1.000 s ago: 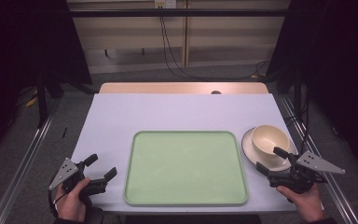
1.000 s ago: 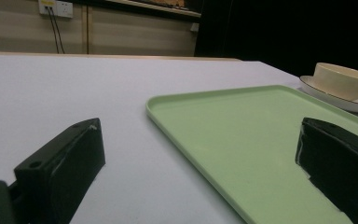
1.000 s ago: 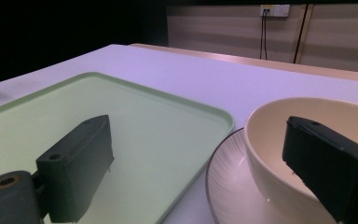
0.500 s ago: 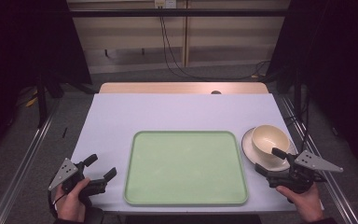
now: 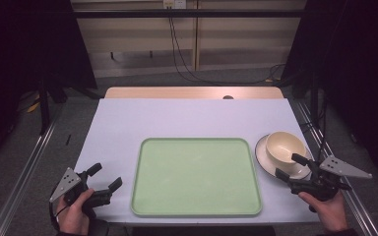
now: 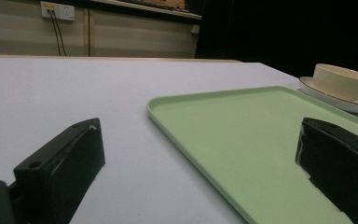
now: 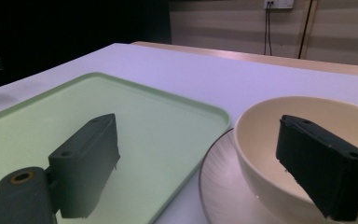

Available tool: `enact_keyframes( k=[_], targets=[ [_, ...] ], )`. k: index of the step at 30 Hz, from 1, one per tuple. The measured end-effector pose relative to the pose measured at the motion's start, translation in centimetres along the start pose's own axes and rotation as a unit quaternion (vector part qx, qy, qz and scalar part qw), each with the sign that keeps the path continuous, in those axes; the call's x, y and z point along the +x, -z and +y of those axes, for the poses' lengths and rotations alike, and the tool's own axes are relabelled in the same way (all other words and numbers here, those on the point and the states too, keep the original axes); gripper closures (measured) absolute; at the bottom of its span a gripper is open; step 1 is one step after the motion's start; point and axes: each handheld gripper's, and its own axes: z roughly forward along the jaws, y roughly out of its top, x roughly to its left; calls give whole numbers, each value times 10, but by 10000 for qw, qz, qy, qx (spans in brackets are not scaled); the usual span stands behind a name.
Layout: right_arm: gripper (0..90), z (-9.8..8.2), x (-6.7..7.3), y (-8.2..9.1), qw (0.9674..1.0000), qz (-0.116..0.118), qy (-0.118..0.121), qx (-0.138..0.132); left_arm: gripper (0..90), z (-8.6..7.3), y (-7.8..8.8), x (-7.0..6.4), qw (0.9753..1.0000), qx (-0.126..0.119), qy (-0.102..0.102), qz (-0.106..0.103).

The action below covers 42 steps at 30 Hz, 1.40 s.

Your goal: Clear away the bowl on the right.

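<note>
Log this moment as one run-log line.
left tool: open, idle beside tray | right tool: open at bowl on plate | tray: empty

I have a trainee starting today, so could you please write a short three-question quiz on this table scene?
1. True or false: the cream bowl sits on the green tray.
2. Which gripper is nearest the bowl: A) left gripper B) right gripper?
3. Fill in: the bowl rests on a white ____.

Key:
1. False; it sits on the saucer, beside the tray.
2. B.
3. Saucer.
</note>
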Motion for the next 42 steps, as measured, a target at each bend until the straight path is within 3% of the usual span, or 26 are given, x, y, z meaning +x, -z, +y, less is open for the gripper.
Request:
enact_keyframes(
  k=[11,23,30,31,33,38,42],
  targets=[
    [125,9,-14,1,9998,-173,-45,12,12,0,0,0,10000,20,-1,20],
    [167,16,-35,2,9990,-365,-87,238,12,0,0,0,10000,53,-36,31],
    [168,21,-52,-2,9973,-495,-233,485,12,0,0,0,10000,37,8,27],
    [168,24,-56,-4,9960,-470,-312,696,12,0,0,0,10000,36,9,22],
    [167,27,-58,-6,9949,-518,-294,815,13,0,0,0,10000,38,7,24],
    [179,29,-66,-10,9933,-557,-367,942,13,0,0,0,10000,55,-26,28],
    [233,33,-77,-15,9898,-670,-388,1193,13,0,0,0,10000,62,-17,27]
  ],
)
